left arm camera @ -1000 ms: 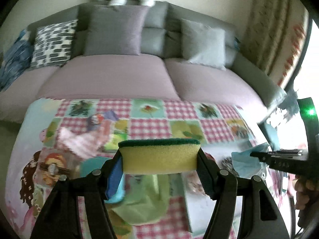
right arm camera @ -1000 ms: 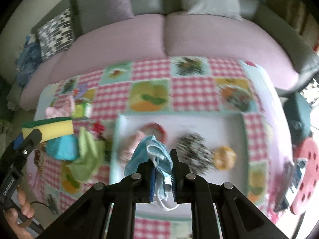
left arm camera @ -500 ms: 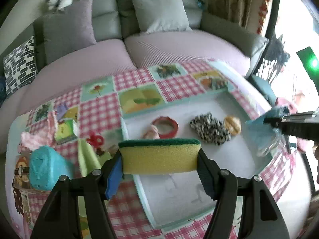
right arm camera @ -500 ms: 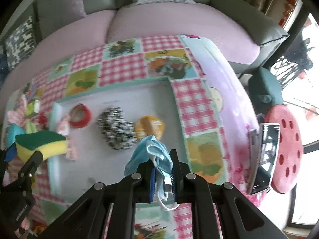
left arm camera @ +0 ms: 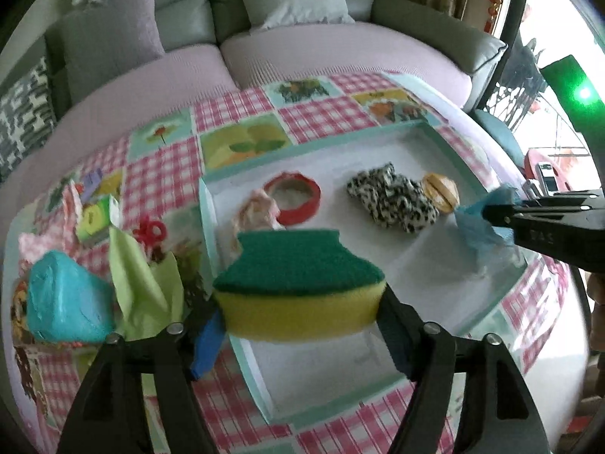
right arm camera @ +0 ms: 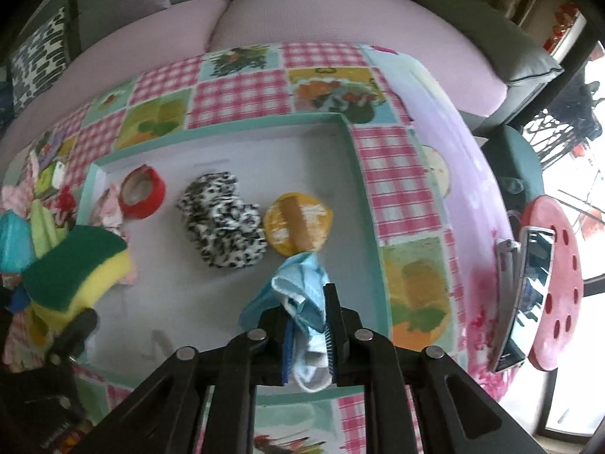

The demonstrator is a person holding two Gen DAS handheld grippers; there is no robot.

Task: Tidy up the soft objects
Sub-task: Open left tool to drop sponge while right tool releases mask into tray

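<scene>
My left gripper (left arm camera: 302, 314) is shut on a yellow sponge with a green scouring top (left arm camera: 298, 283) and holds it above the left part of a white tray with a teal rim (left arm camera: 211, 219). The sponge also shows in the right wrist view (right arm camera: 75, 265). My right gripper (right arm camera: 308, 321) is shut on a crumpled blue face mask (right arm camera: 298, 283) above the tray's right front part (right arm camera: 363, 174). The mask also shows in the left wrist view (left arm camera: 476, 223). In the tray lie a red tape roll (right arm camera: 141, 191), a leopard-print scrunchie (right arm camera: 223, 223), an orange round pad (right arm camera: 298, 223) and a pink cloth (left arm camera: 257, 208).
Left of the tray on the checked tablecloth lie a teal block (left arm camera: 64, 302), a light green cloth (left arm camera: 143, 283), a red scrunchie (left arm camera: 151, 230) and a pink cloth (left arm camera: 34, 242). A sofa with cushions (left arm camera: 302, 38) stands behind. A red stool with a phone (right arm camera: 544, 287) stands at the right.
Both grippers have moved down and closer to the tray. The sponge now tilts so its green top shows. The mask hangs lower over the tray, near the orange pad.
</scene>
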